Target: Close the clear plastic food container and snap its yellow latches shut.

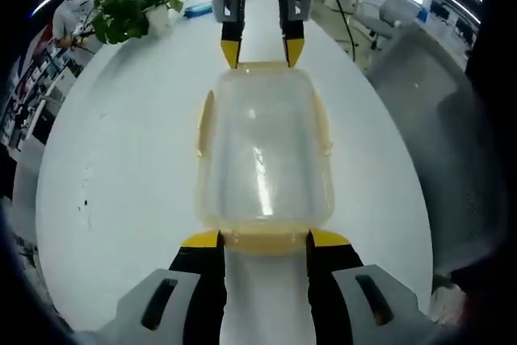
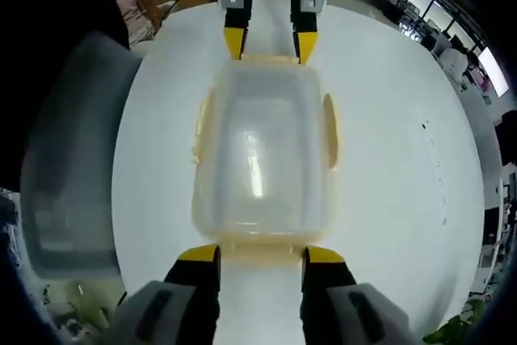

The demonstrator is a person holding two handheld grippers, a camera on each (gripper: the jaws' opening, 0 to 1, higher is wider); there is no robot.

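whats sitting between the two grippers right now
The clear container, lid on, lies on the white table between the left gripper and the right gripper, seen in both gripper views.

Container (image 1: 265, 155) on table (image 1: 121, 183), between left gripper (image 1: 264, 241) and right gripper (image 1: 262, 52).

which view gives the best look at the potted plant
The left gripper view: the potted plant stands whole at the table's far edge, leaves and white pot clear. The right gripper view catches just a few leaves at its lower edge.
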